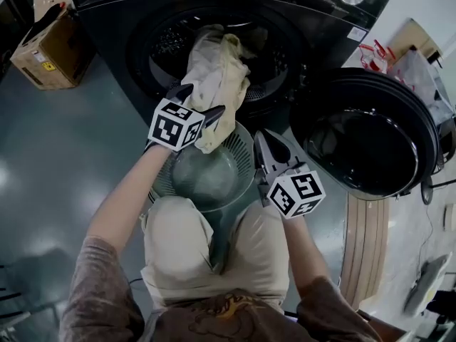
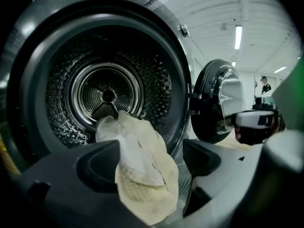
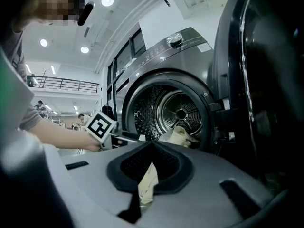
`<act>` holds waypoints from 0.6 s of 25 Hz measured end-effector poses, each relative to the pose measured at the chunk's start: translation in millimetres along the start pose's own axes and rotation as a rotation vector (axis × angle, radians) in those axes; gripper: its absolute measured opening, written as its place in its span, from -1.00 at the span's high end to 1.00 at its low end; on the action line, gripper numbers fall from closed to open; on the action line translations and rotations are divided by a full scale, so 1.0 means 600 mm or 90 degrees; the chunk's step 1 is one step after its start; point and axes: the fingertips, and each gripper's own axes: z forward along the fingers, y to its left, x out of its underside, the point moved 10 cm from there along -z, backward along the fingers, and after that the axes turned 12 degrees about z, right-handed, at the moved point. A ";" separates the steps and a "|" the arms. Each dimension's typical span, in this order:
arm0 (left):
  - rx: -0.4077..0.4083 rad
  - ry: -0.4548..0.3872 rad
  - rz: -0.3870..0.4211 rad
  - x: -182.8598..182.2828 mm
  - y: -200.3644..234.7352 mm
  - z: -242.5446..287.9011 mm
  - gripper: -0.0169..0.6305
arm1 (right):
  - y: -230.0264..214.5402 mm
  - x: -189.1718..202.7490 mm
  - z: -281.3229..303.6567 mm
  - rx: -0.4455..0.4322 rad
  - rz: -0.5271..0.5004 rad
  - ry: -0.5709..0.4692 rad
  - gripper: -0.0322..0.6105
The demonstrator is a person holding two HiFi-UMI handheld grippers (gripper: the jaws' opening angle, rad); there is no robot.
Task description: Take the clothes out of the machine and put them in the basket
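Note:
A cream cloth [image 1: 217, 70] hangs out of the dark washing machine's drum [image 1: 167, 45] and down over the round grey basket [image 1: 246, 144] on the floor in front. My left gripper [image 1: 199, 100] is at the cloth's lower part. In the left gripper view its jaws [image 2: 147, 170] stand wide open, with the cloth [image 2: 142, 175] draped between them against the left jaw. My right gripper [image 1: 262, 140] hovers over the basket's right rim, away from the cloth, jaws shut [image 3: 152, 146]. A cream strip [image 3: 148, 184] shows in the hollow behind its tips.
The machine's round door [image 1: 370, 134] stands swung open at the right, close beside my right gripper. A cardboard box [image 1: 46, 48] sits at the far left. Wooden planks [image 1: 363, 241] lie at the right. My knees [image 1: 206, 248] are just behind the basket.

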 end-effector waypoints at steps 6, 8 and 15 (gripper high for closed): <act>0.008 0.040 0.018 -0.006 0.039 0.109 -0.37 | 0.002 0.001 -0.001 0.015 -0.004 0.007 0.90; 0.008 0.053 0.021 -0.009 0.050 0.138 -0.37 | 0.002 0.002 -0.001 0.019 -0.007 0.010 0.91; 0.012 0.134 0.033 0.010 0.076 0.218 -0.39 | 0.000 0.006 -0.007 0.040 -0.008 0.015 0.90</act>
